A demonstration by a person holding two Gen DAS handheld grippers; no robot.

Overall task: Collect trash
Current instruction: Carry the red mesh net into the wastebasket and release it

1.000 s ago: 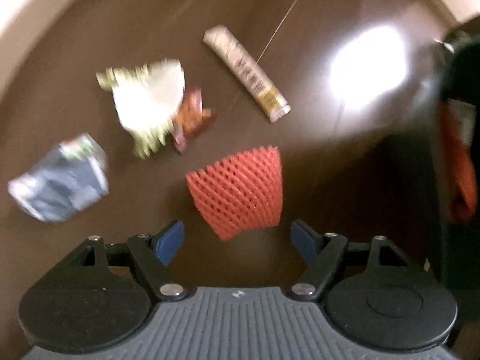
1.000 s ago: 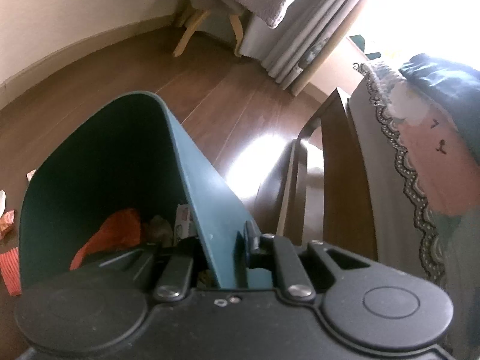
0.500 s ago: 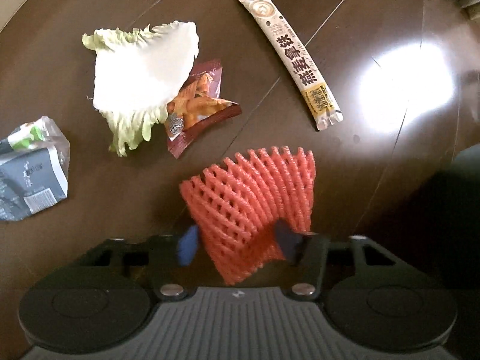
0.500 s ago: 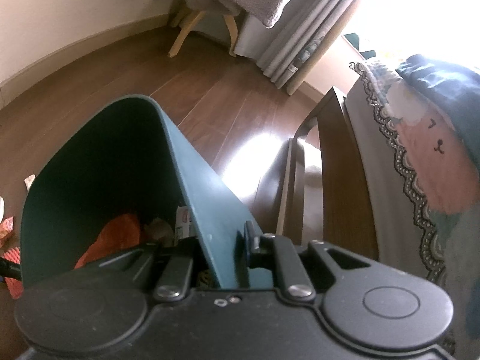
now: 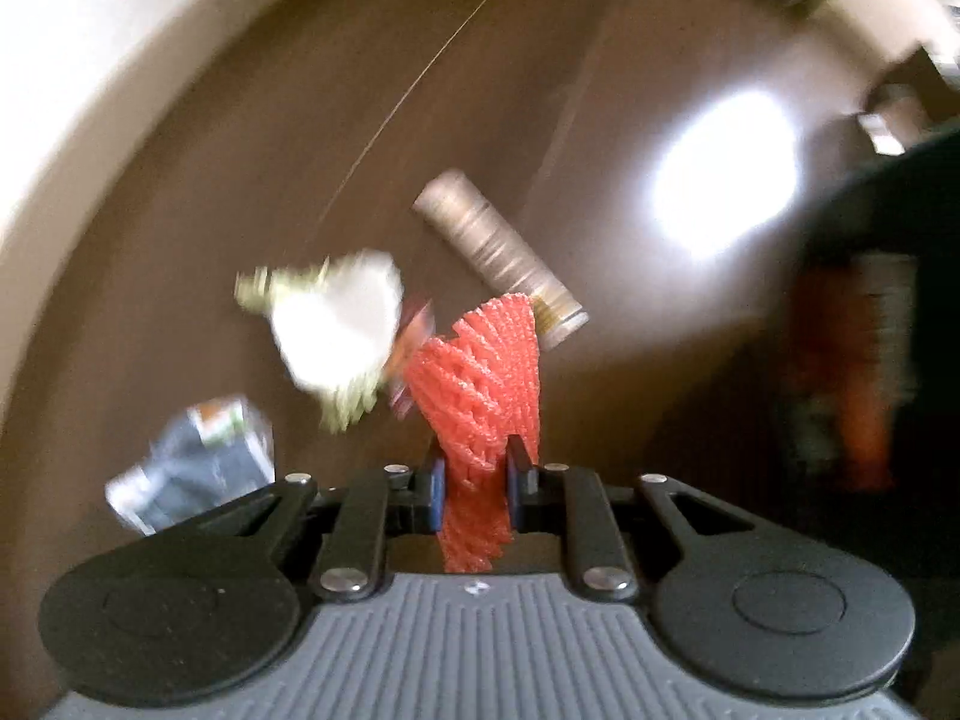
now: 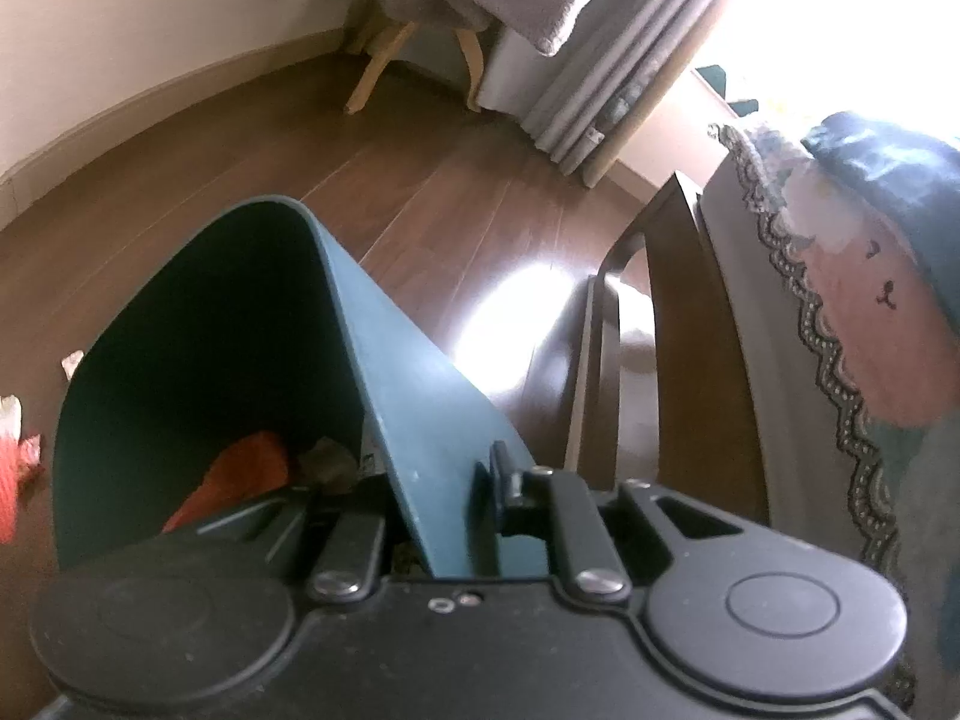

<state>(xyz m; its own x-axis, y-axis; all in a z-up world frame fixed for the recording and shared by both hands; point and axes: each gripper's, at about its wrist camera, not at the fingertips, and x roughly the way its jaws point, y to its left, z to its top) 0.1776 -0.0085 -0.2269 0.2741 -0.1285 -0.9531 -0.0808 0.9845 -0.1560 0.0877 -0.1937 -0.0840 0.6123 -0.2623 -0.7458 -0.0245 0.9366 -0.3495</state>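
My left gripper (image 5: 474,495) is shut on a red foam fruit net (image 5: 483,384) and holds it lifted off the dark wood floor. Below it lie a cabbage leaf (image 5: 336,324), a brown snack wrapper (image 5: 414,336) partly hidden by the net, a long beige sachet (image 5: 498,255) and a crumpled grey packet (image 5: 192,471). My right gripper (image 6: 444,510) is shut on the wall of a teal trash bin (image 6: 408,396), which holds orange trash (image 6: 240,474) and other scraps. The bin shows blurred at the right edge of the left wrist view (image 5: 882,348).
A pale wall and skirting board (image 5: 78,138) curve along the left. In the right wrist view a dark wooden bed frame (image 6: 672,324) with a patterned blanket (image 6: 870,324) stands right of the bin. A wooden chair (image 6: 414,42) and curtains (image 6: 612,66) stand behind.
My left gripper closed on the red foam net and lifted it off the floor, swinging up with motion blur. The right gripper kept holding the bin, shifting slightly.
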